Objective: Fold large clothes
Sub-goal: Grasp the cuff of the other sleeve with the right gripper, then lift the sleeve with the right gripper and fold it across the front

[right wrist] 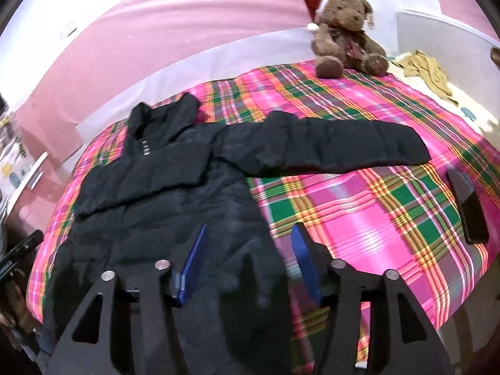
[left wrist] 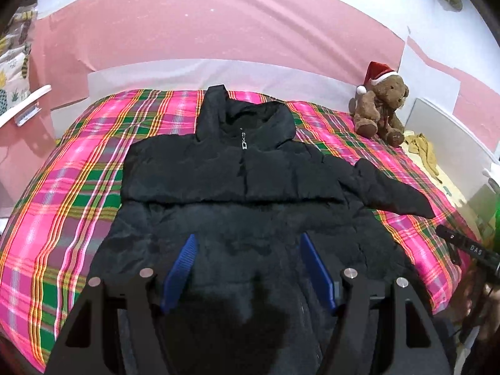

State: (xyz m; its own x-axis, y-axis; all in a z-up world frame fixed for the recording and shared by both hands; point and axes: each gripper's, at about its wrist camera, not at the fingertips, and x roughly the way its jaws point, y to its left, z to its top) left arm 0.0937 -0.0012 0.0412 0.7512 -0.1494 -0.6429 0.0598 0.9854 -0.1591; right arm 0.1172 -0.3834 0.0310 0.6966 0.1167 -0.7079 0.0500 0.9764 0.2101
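While the black puffer jacket lies front-up on the pink plaid bedspread, collar toward the pink wall and zip closed, both grippers hang over its lower part.

At the far left of the left wrist view, a patterned fabric and a white object stand beside the bed.

Left gripper: jaws wide apart, blue finger pads poised above the hem region of the jacket, nothing held between them. Contact with the cloth cannot be confirmed.

Jacket body: the left sleeve appears folded across the chest. The right sleeve extends straight out over the bedspread toward the right side of the bed, lying flat.

Right gripper: jaws likewise wide, empty, straddling the jacket's right edge; one blue pad sits over the black fabric, the other over the plaid.

Further right, a brown teddy bear in a red Santa hat sits upright at the far corner of the bed, well apart from the jacket. A yellowish cloth lies beside it. A dark phone rests on the bedspread near the right edge, beyond the sleeve cuff.
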